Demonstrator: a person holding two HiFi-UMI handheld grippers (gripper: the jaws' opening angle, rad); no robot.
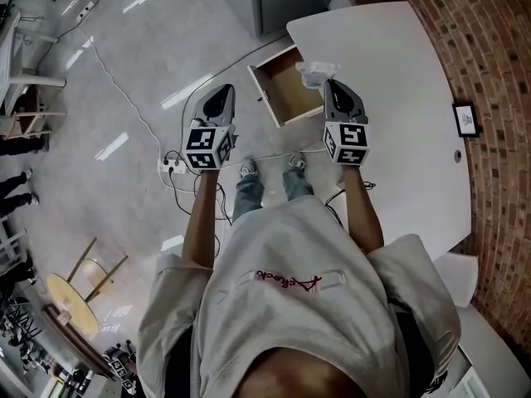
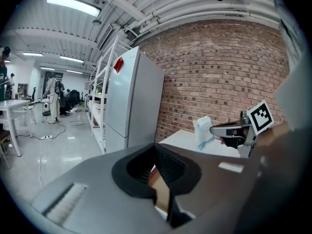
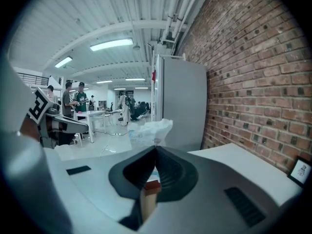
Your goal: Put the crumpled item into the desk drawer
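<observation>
1. Right gripper [image 1: 328, 83]: the jaws are clenched on the crumpled item [image 1: 316, 73], a pale, crinkled plastic wad. It is pinched at its lower edge, and most of it stands above the jaw tips.
2. Location of the item: it is in the air at the 3 o'clock rim of the open drawer [image 1: 286, 89], beside the edge of the white tabletop [image 1: 398, 73]. It is not yet inside.
3. Left gripper [image 1: 221, 98]: the jaws are pressed together with nothing between them. It is at the drawer's 9 o'clock, over the floor, apart from the drawer.
4. Step in hand, as judged: carry the item over the cavity and release it.
5. Recommended method: move the right gripper toward 9 o'clock until the wad sits over the drawer's middle. Lower it below the rim, then part the jaws.
6. Risk: the wad looks light and could snag the rim or cling to a pad, so release low.
</observation>
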